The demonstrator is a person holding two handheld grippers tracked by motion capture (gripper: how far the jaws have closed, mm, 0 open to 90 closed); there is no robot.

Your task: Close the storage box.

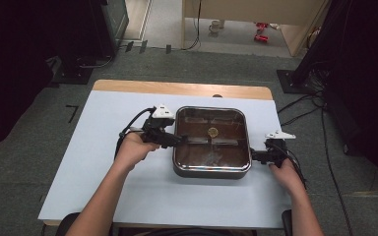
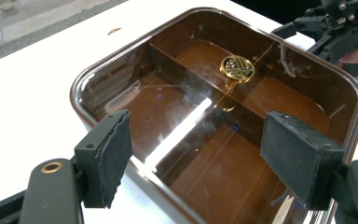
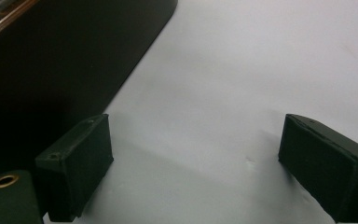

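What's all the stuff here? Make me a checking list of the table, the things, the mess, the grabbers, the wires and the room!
Surface: white table top, wooden strip along the far edge.
Job's things: brown box with clear lid and gold emblem.
Clutter: nothing seen.
Grippers: left hand-held gripper open, over the box's edge; right hand-held gripper open, low over the table beside the box.
Cables: black cable trailing from the left gripper; more on the floor at right.
Surroundings: grey carpet, dark stands either side.
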